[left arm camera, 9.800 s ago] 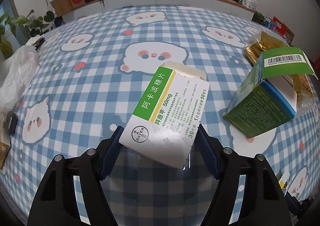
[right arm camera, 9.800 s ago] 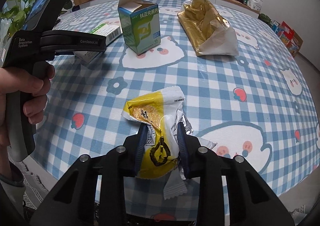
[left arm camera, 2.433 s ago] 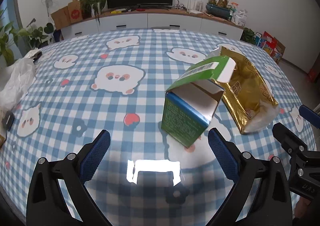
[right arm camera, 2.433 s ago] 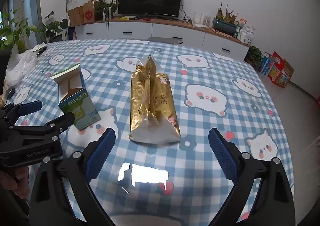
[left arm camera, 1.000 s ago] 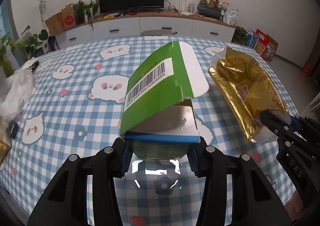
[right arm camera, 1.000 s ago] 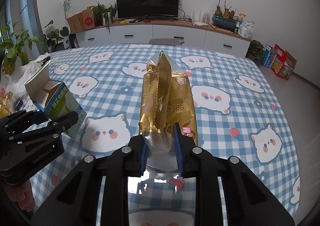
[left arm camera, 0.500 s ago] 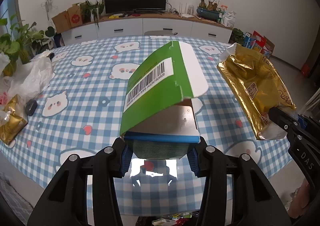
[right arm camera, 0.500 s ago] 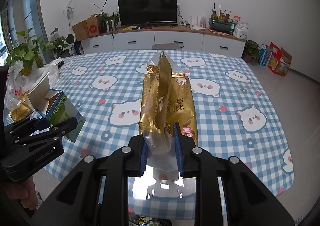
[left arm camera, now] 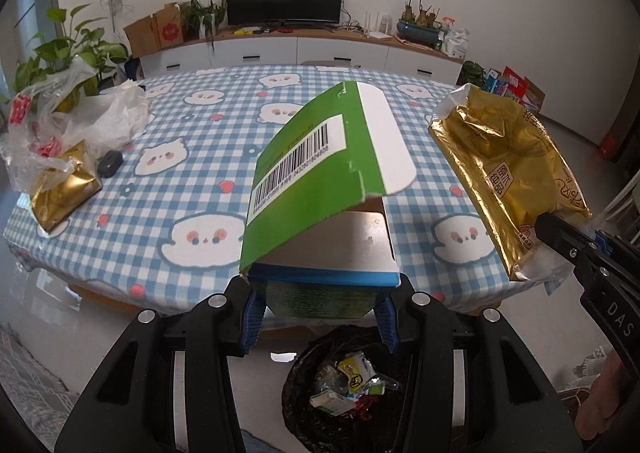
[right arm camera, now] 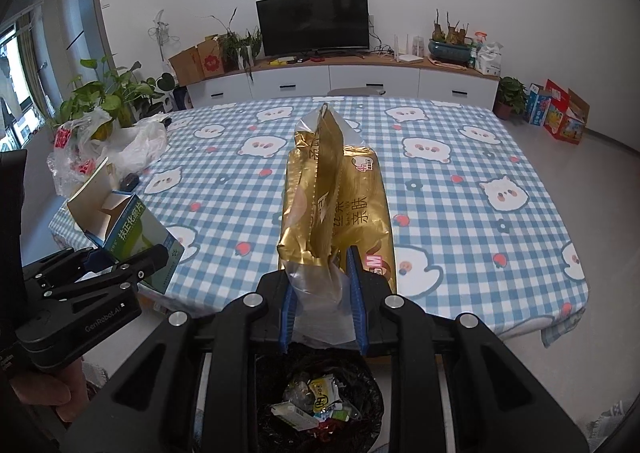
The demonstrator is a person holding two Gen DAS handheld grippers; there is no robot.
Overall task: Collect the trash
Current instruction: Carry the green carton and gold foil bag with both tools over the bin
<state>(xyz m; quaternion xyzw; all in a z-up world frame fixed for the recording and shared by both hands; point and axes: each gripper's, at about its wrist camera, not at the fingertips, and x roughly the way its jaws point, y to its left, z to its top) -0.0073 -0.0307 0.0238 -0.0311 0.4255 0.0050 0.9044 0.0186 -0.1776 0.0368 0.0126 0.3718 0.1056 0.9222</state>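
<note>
Left gripper (left arm camera: 320,303): its blue pads are clamping the base of an open green-and-white cardboard medicine box (left arm camera: 320,189), whose barcoded flap is standing up and away from the fingers.
Right gripper (right arm camera: 323,295): its jaws are standing narrow, pinching the clear torn end of a long gold foil wrapper (right arm camera: 334,205).
Key relation: the round bin lined with a black plastic bag (left arm camera: 344,385) is sitting on the floor directly beneath and slightly ahead of both grippers, and both carried pieces are hanging above it rather than over the worktop.
Long axis: the gold wrapper is running forward along the right gripper's fingers, away from the camera; the box is standing with its open end facing away from the left gripper.
Nearer hand: judging by both views, neither is clearly nearer; the bin mouth is appearing right under each pair of fingers.
Counts: two grippers, each holding one piece; one bin, already holding several scraps of packaging.
Left on the worktop: one blue checked cloth with cat faces (left arm camera: 192,157) is carrying a crumpled clear plastic bag (left arm camera: 68,125), one small gold packet (left arm camera: 64,189) and one dark oval object (left arm camera: 111,163), all well to the left of the left gripper.
Next move, as a judgement: letting go of both pieces should drop them into the bin.
</note>
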